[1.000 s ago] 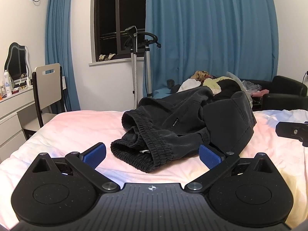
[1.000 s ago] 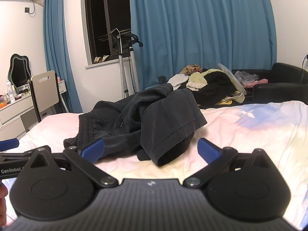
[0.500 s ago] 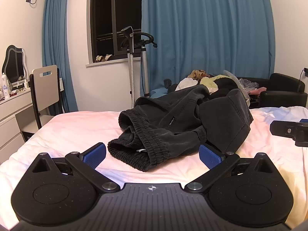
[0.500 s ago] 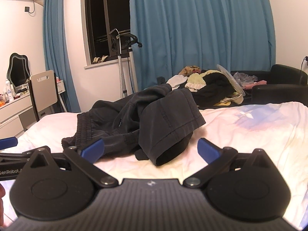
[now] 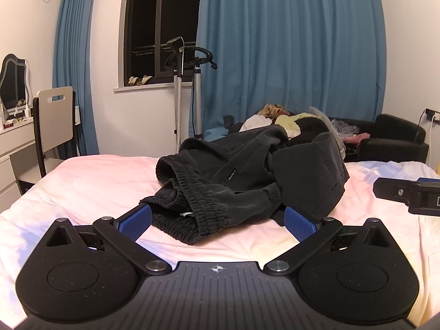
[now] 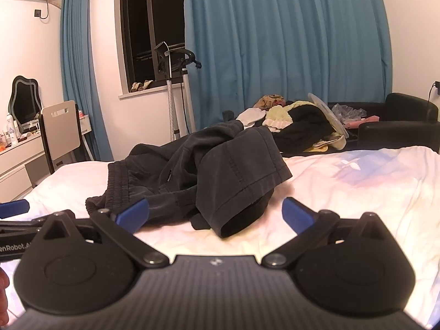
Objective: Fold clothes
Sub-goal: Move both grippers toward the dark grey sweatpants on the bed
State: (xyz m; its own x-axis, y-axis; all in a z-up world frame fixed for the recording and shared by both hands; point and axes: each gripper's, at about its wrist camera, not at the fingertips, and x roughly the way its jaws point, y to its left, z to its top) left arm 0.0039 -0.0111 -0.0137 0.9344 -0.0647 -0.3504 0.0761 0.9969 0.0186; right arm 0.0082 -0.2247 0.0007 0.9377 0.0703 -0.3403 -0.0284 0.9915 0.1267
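Observation:
A crumpled pair of black pants [image 5: 242, 181] lies in a heap on the pale bed [image 5: 90, 181], elastic waistband toward me. In the right wrist view the pants [image 6: 198, 176] show a hemmed leg opening at the front. My left gripper [image 5: 217, 220] is open, its blue pads either side of the waistband and just short of the cloth. My right gripper [image 6: 216, 213] is open too, low over the sheet in front of the leg opening. Neither holds anything. The right gripper's body [image 5: 407, 195] shows at the left wrist view's right edge.
Behind the bed a pile of mixed clothes [image 6: 291, 121] lies on a black sofa [image 6: 396, 121]. A garment steamer stand [image 5: 181, 90] rises by the window and blue curtains [image 5: 288, 41]. A chair [image 5: 55, 121] and white dresser [image 5: 13, 148] stand left of the bed.
Both grippers have moved slightly forward toward the pants, which look larger and nearer now. Both stayed open. The pants have not moved.

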